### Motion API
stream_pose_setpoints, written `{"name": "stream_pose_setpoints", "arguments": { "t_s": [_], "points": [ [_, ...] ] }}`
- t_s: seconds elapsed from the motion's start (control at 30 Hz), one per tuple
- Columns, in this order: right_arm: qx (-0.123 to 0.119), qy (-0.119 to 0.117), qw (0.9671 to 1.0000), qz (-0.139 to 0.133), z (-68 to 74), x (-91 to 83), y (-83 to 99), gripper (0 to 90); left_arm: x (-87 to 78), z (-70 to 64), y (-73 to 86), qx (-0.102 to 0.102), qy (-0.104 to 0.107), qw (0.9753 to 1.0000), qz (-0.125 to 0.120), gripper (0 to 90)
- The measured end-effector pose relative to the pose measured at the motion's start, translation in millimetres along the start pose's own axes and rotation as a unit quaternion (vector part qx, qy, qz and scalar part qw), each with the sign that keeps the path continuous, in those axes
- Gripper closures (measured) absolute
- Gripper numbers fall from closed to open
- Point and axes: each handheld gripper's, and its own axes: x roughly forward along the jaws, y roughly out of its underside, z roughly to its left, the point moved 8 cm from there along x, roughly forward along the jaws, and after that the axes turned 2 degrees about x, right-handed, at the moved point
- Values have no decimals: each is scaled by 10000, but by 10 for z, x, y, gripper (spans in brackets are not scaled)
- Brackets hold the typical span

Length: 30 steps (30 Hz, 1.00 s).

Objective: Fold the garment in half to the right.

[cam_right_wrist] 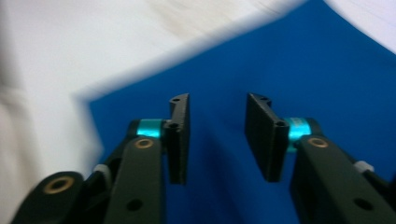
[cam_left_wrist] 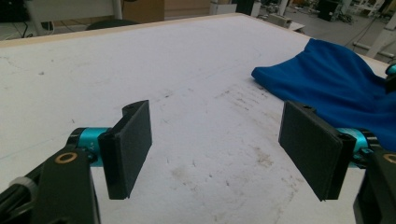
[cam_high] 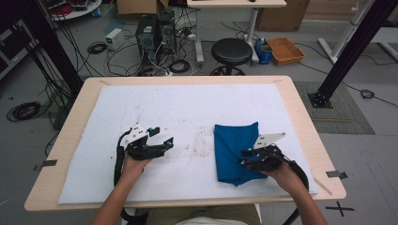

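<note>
A folded blue cloth point(cam_high: 233, 145) lies on the white sheet point(cam_high: 187, 108), right of the middle. My right gripper point(cam_high: 243, 157) hovers over the cloth's right side, held by a hand from below. In the right gripper view the gripper point(cam_right_wrist: 217, 119) is open with a moderate gap, nothing between the jaws, and the blue cloth point(cam_right_wrist: 327, 70) spreads beneath them. My left gripper point(cam_high: 162, 136) is over bare sheet left of the cloth. In the left gripper view it point(cam_left_wrist: 217, 135) stands wide open and empty, with the cloth point(cam_left_wrist: 336, 84) off to its right.
The white sheet covers most of a wooden table point(cam_high: 305, 122) and shows faint dirt marks point(cam_high: 199, 140) in the middle. Beyond the far edge stand a black stool point(cam_high: 231, 50), computer towers point(cam_high: 155, 30), cables and an orange tray point(cam_high: 285, 50) on the floor.
</note>
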Motion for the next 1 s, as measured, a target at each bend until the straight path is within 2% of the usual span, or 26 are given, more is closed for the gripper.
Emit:
{"name": "stream_pose_setpoints", "arguments": {
  "t_s": [0.1, 0.13, 0.17, 0.2, 0.27, 0.3, 0.33, 0.37, 0.4, 0.5, 0.57, 0.6, 0.63, 0.67, 0.8, 0.9, 0.97, 1.0],
  "points": [
    [219, 276, 9990, 285, -223, -45, 214, 632, -1, 0, -11, -8, -5, 10000, -29, 257],
    [219, 276, 9990, 285, -223, -45, 214, 632, -5, 5, -18, 14, -15, 10000, -42, 257],
    [283, 76, 9994, 159, -265, -75, 260, 553, -11, 11, -33, -10, -26, 9999, -107, 257],
    [262, 6, 9996, 123, -268, -93, 261, 501, -11, 11, -33, -10, -26, 9999, -107, 255],
    [304, -25, 9994, -156, -277, -141, 216, 375, -20, 40, -45, -8, -87, 9999, -148, 243],
    [367, 59, 9985, -398, -306, -178, 172, 318, -20, 40, -45, -8, -87, 9999, -148, 243],
    [367, 59, 9985, -398, -306, -178, 172, 318, -25, 55, -51, -5, -96, 9998, -164, 243],
    [468, 237, 9963, -677, -359, -230, 117, 259, -30, 68, -53, 2, -113, 9998, -169, 243],
    [551, 656, 9910, -1030, -466, -316, 57, 205, -40, 86, -63, 42, -138, 9997, -201, 243],
    [677, 1186, 9819, -1314, -611, -432, 51, 205, -58, 111, -77, 160, -168, 9995, -223, 243],
    [775, 1394, 9772, -1398, -684, -505, 79, 205, -78, 139, -83, 246, -202, 9993, -219, 243],
    [775, 1394, 9772, -1398, -684, -505, 79, 205, -78, 139, -83, 246, -202, 9993, -219, 243],
    [959, 1591, 9716, -1467, -760, -584, 115, 205, -90, 153, -84, 295, -206, 9991, -230, 243],
    [994, 1649, 9698, -1496, -784, -610, 124, 205, -106, 173, -87, 326, -218, 9989, -248, 243],
    [1184, 1899, 9606, -1646, -891, -767, 183, 204, -163, 244, -107, 195, -237, 9989, -356, 243],
    [1346, 1955, 9549, -1785, -940, -865, 222, 204, -199, 281, -118, 110, -235, 9987, -435, 243],
    [1410, 1977, 9528, -1824, -952, -897, 236, 204, -214, 292, -119, 104, -227, 9987, -453, 243],
    [1421, 1966, 9528, -1827, -952, -906, 243, 203, -214, 292, -119, 104, -227, 9987, -453, 243]
  ]
}}
